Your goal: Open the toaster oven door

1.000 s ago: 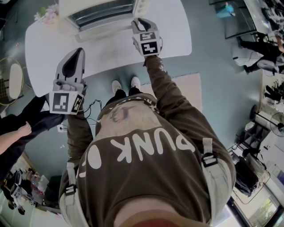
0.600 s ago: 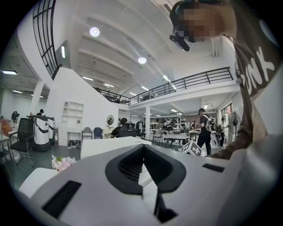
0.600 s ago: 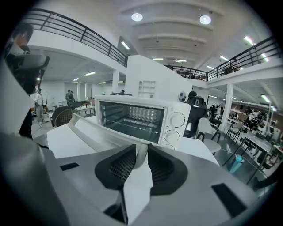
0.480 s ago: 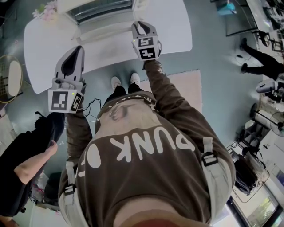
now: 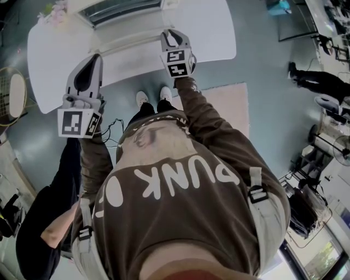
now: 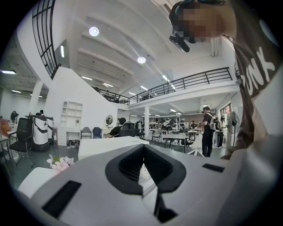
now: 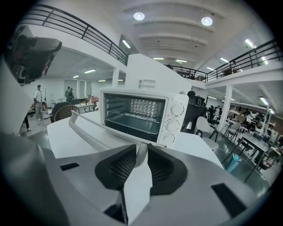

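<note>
A white toaster oven (image 7: 137, 112) stands on the white table (image 7: 66, 145); its door hangs down toward me and the lit inside shows. In the head view the oven (image 5: 126, 8) is at the top edge, with the lowered door (image 5: 128, 38) in front of it. My right gripper (image 7: 141, 152) is shut on the right end of the door handle (image 7: 88, 130), a pale bar running off to the left. My left gripper (image 5: 94, 57) hovers level over the table's left part, away from the oven. Its tips (image 6: 143, 149) meet with nothing between them.
Three knobs (image 7: 176, 119) line the oven's right side. Pink flowers (image 5: 54, 12) lie at the table's far left corner. A person in dark clothes (image 5: 46, 219) stands at my left. A round wicker piece (image 5: 11, 98) is beside the table, and a pale rug (image 5: 224, 104) lies underfoot.
My right gripper has drawn toward me and down with the handle, and the door has swung lower. The left gripper has hardly moved. The person at my left has shifted down the picture.
</note>
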Available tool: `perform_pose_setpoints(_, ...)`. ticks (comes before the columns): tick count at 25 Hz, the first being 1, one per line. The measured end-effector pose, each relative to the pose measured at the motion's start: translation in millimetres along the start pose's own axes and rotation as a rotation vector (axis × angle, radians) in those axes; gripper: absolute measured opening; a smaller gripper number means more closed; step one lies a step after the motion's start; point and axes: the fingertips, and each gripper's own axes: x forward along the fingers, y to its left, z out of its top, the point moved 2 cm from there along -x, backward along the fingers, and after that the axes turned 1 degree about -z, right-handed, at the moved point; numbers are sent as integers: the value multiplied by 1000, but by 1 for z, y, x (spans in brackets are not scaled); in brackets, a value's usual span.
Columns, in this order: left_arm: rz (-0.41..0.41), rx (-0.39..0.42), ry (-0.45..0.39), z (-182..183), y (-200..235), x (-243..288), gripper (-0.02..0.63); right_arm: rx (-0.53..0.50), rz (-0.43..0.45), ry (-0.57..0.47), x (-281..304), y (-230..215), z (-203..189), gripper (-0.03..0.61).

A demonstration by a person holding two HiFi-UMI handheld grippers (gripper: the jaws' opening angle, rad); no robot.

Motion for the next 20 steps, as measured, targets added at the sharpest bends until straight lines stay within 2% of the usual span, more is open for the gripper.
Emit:
perform_pose_setpoints(9, 0, 4, 12, -8, 0, -2, 3, 3, -19, 28, 5, 12, -50, 87)
perform_pose_setpoints(20, 13, 7, 36, -17, 0, -12, 3, -44, -45, 56, 14, 24, -102, 74)
